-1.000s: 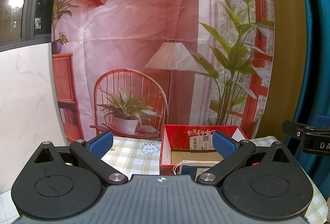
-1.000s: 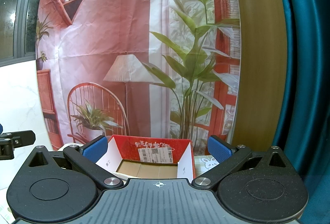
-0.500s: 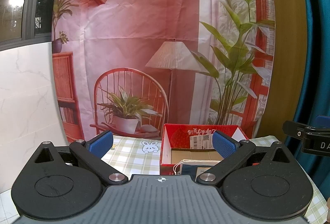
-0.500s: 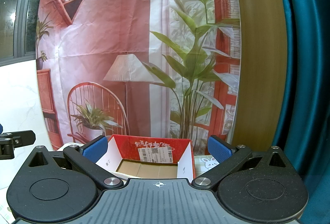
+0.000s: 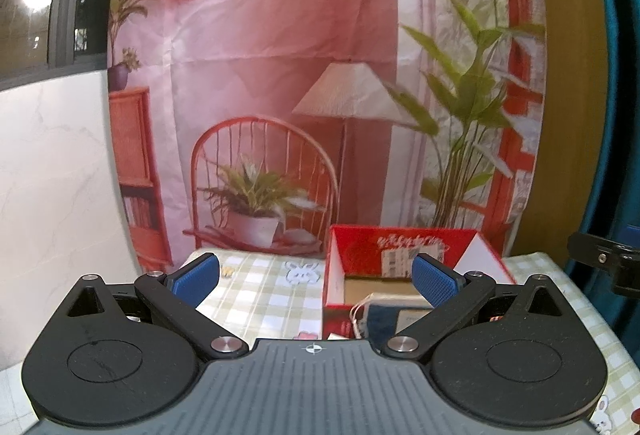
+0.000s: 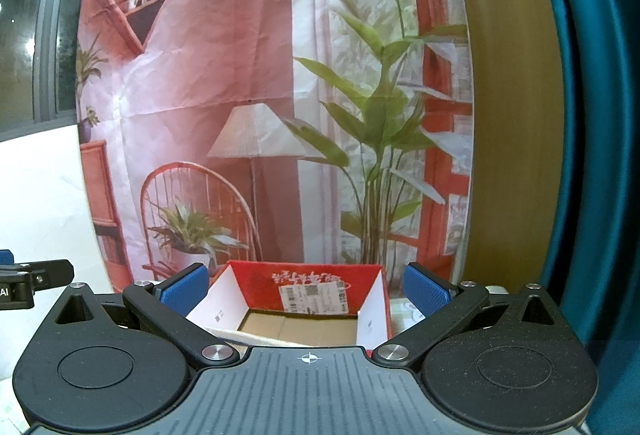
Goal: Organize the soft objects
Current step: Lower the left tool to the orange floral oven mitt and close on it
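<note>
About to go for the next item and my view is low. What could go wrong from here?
Both the left gripper and the right gripper are open and empty in front of the red box. A descending finger could catch its upright wall and tip or shove it. The string on the dark blue item inside might snag.

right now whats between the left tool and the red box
In the left wrist view, only bare checked tablecloth lies between the open left tool and the red box; nothing is held between its pads.

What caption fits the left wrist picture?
Open left tongs face a red box on the checked tablecloth.
</note>
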Action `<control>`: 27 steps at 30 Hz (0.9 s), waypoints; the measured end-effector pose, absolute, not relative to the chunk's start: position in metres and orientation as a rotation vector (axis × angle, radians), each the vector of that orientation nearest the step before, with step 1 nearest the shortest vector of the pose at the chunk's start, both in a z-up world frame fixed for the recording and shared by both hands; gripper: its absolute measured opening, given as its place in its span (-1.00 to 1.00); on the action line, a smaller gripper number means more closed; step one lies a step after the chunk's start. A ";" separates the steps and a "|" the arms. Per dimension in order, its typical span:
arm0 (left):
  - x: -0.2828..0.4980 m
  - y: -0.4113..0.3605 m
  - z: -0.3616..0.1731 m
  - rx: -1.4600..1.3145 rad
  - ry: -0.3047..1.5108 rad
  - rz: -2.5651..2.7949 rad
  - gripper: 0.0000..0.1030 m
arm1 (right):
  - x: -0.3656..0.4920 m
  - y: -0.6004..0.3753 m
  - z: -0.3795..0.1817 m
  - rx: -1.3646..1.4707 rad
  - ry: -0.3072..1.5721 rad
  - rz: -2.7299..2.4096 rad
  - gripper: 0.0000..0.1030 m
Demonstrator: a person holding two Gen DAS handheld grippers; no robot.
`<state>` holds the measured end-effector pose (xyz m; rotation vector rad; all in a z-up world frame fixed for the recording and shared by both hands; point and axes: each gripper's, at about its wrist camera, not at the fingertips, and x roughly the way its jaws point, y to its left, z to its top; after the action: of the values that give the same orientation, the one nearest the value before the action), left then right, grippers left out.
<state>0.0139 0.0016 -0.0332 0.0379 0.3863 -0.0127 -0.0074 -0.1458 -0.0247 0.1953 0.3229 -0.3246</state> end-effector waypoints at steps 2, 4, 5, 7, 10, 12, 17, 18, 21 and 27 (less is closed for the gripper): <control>0.020 0.004 -0.042 0.022 0.414 -0.010 1.00 | -0.007 -0.148 -0.038 0.204 0.327 -0.322 0.99; 0.025 0.007 -0.052 0.002 0.440 -0.014 1.00 | -0.005 -0.146 -0.048 0.196 0.336 -0.324 0.99; 0.027 0.009 -0.057 -0.006 0.449 -0.020 1.00 | -0.005 -0.146 -0.054 0.193 0.348 -0.317 0.99; 0.030 0.013 -0.068 -0.012 0.468 -0.037 1.00 | -0.002 -0.146 -0.065 0.194 0.379 -0.315 0.99; 0.036 0.018 -0.089 -0.007 0.505 -0.059 1.00 | 0.003 -0.146 -0.087 0.193 0.433 -0.334 0.99; 0.038 0.021 -0.099 -0.018 0.529 -0.078 1.00 | 0.004 -0.146 -0.100 0.197 0.461 -0.331 0.99; 0.045 0.031 -0.125 -0.060 0.582 -0.114 1.00 | 0.009 -0.140 -0.127 0.215 0.534 -0.291 0.99; 0.046 0.032 -0.130 -0.067 0.594 -0.118 0.99 | 0.010 -0.137 -0.132 0.214 0.545 -0.272 0.97; 0.050 0.036 -0.142 -0.092 0.624 -0.139 0.96 | 0.013 -0.131 -0.138 0.199 0.578 -0.233 0.79; 0.059 0.036 -0.165 -0.123 0.673 -0.189 0.77 | 0.022 -0.122 -0.153 0.191 0.643 -0.168 0.40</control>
<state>0.0587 0.0364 -0.1653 -0.1230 0.6733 -0.1894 0.0220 -0.1223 -0.1529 0.1908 0.6430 -0.1678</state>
